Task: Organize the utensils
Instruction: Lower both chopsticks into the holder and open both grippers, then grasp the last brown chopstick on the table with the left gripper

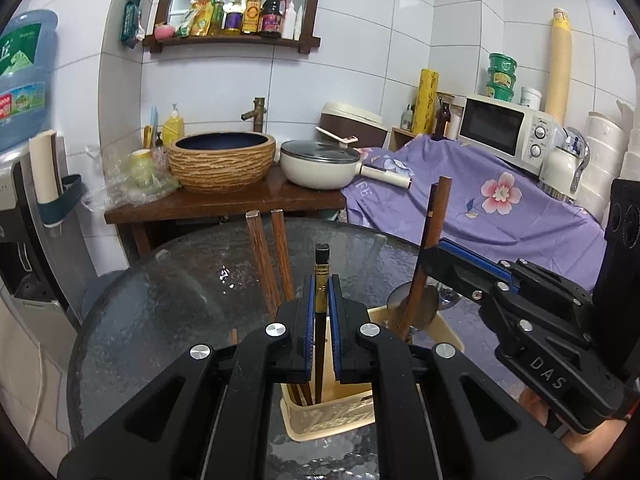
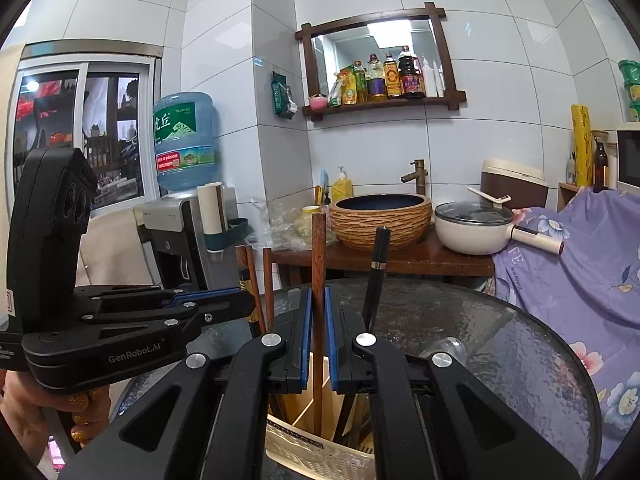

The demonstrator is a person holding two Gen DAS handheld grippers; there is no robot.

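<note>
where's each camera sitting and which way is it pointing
Left wrist: on the left gripper, looking along its fingers over the glass table to the sink; its pads clamp a black chopstick above the holder; the right gripper enters from the right.
Right wrist: on the right gripper, facing the same sink wall, clamping a brown chopstick; the left gripper and a hand show at left.
Shared: table, holder, sink, pan, shelf, both chopsticks.
</note>
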